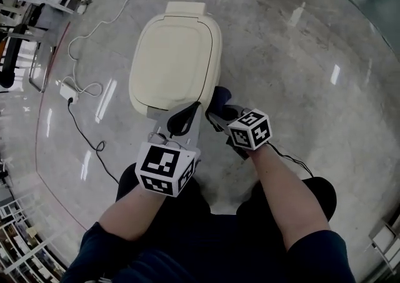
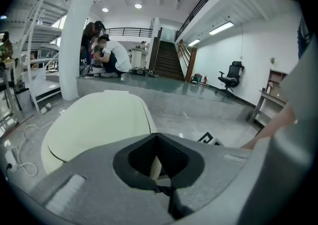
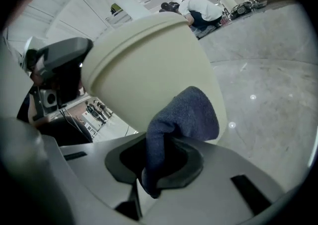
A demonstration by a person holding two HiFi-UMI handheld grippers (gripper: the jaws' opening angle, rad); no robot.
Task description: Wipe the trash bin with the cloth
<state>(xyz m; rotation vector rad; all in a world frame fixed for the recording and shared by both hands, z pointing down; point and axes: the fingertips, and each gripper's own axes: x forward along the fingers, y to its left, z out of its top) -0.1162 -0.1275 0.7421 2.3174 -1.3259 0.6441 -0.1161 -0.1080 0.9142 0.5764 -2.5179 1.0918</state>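
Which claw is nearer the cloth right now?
Right. The right claw is shut on the cloth, holding it at the trash bin's side. The left claw sits beside it at the bin's near edge, jaws together, not on the cloth.

White corded adapter on glossy concrete floor; black office chair near staircase.

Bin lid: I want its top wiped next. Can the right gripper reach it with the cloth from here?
Probably yes. The right gripper, shut on the cloth, is beside the bin just below the lid; the lid's top is bare and the left gripper sits aside, not across it.
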